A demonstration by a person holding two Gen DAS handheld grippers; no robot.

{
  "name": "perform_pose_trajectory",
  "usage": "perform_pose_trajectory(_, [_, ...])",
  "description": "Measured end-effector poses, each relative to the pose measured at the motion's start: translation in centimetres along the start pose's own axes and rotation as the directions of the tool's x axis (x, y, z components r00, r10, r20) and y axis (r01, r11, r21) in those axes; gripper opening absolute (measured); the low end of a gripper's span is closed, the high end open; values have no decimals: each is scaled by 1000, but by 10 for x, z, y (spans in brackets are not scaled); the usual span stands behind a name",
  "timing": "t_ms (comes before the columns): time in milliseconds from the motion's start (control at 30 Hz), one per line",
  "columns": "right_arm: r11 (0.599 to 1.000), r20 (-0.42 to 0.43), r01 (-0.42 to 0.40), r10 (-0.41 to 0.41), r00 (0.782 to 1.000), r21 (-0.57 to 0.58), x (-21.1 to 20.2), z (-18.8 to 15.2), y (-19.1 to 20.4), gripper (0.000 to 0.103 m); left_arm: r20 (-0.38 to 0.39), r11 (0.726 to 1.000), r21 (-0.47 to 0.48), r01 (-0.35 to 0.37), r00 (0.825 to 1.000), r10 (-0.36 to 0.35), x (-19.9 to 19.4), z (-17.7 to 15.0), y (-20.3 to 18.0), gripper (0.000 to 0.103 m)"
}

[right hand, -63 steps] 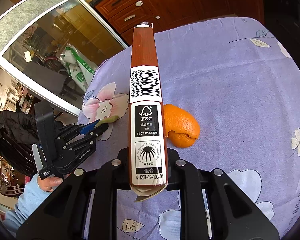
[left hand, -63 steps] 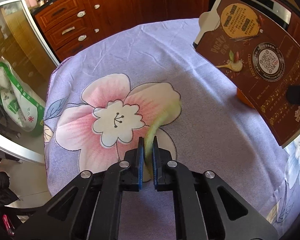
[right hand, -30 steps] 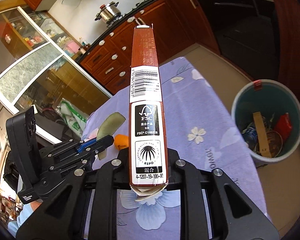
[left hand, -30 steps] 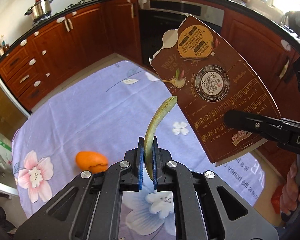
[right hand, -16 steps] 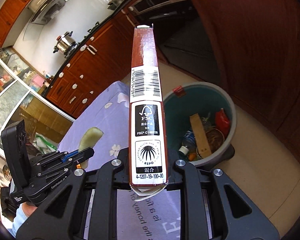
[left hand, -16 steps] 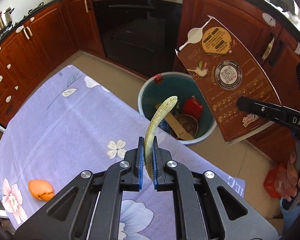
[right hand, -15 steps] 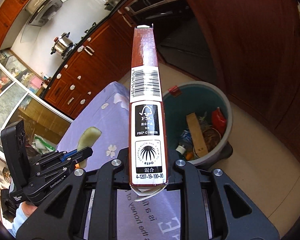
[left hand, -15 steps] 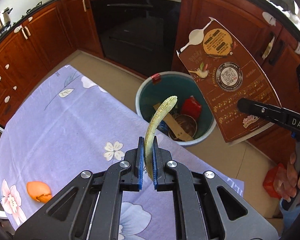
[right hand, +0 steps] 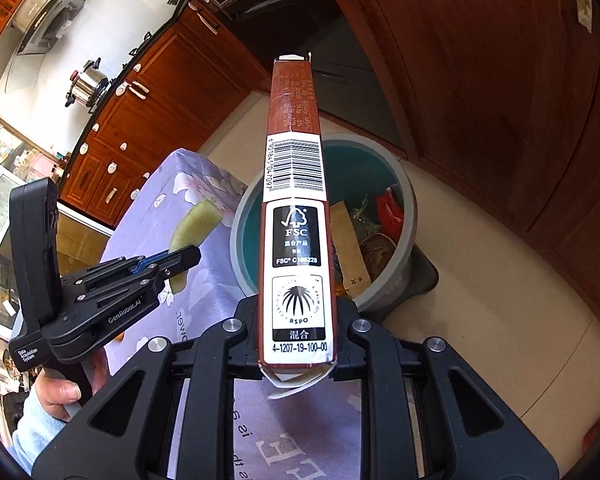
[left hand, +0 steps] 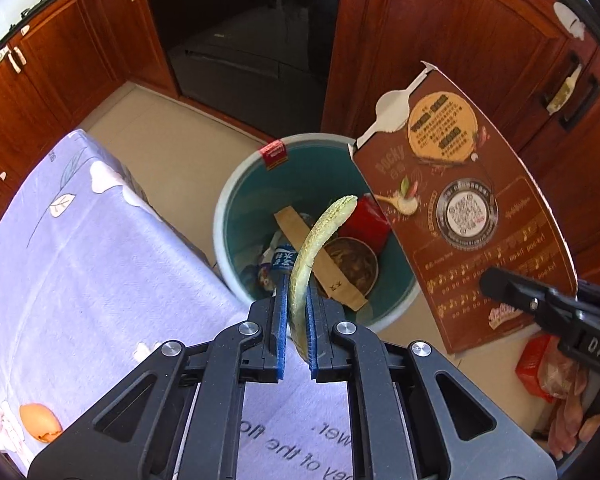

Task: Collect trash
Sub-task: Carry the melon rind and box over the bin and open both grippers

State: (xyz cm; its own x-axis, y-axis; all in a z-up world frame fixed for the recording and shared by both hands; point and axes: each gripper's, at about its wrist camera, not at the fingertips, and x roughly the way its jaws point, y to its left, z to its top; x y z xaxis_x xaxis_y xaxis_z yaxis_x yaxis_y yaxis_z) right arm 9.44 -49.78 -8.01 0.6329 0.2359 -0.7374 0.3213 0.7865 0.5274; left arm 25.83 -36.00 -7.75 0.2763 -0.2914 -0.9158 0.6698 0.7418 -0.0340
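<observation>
My left gripper [left hand: 297,334] is shut on a green melon rind [left hand: 314,248], held over the near rim of a teal trash bin [left hand: 236,184] on the floor. The rind [right hand: 194,226] and left gripper [right hand: 180,258] also show in the right wrist view. My right gripper [right hand: 296,344] is shut on a flat brown Pocky box [right hand: 294,208], which points at the bin [right hand: 406,216]. In the left wrist view the box [left hand: 456,208] hangs over the bin's right side. The bin holds a red pack, a brown paper strip and other trash.
A table with a purple flowered cloth [left hand: 80,264] stands left of the bin; an orange peel [left hand: 40,416] lies on it. Brown cabinets [left hand: 452,40] and a dark oven [left hand: 236,28] stand behind the bin. A red bag [left hand: 536,364] lies on the floor at right.
Both grippers have swung from over the table towards the bin, each still holding its item. The bin now looks larger and nearer in both views.
</observation>
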Motion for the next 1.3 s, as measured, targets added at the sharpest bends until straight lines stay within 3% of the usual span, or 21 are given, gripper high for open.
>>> perform_pose_trajectory(67, [1000,-8,6,-6,1000,3,1,-1,-1,18,-2,1000,-4,12,1000,-12,1,2,-5,18])
perform_pose_trajectory(100, [1000,-13,8,-8,1000,3,2,-1,-2,18,0,1000,-4,9,1000,-9,2,3,-6,34])
perform_pose_trajectory(167, [1000,-18,13,-13,1000,2,3,0,-3,18,26,1000,-2,-12,1000,12,-1,1,-7,57])
perform_pose_trajectory(333, [1000,-29,16,-16,999,-9,7,1,-1,18,33,1000,-28,-12,999,13,-3,-1,-1,63])
perform_pose_trajectory(667, [1000,-95,6,-8,995,-23,35,9,10,19,68,998,-45,-41,997,44,-21,-16,8,94])
perform_pose_trajectory(867, [999,-116,8,-13,993,-42,50,14,21,21,85,998,-40,-40,995,43,-30,-17,10,98])
perform_pose_trajectory(933, [999,-115,10,-15,993,-45,53,17,23,26,90,998,-40,-40,995,43,-30,-16,11,99])
perform_pose_trajectory(1000, [999,-101,-9,6,995,-33,52,19,23,57,99,998,-45,-34,994,38,-32,-17,12,99])
perform_pose_trajectory(1067, [1000,-72,8,-9,997,-18,48,20,20,70,100,998,-56,-26,995,31,-34,-17,15,99])
perform_pose_trajectory(1300, [999,-60,19,-17,998,39,41,18,9,83,85,998,-54,-31,996,36,-32,-17,14,99])
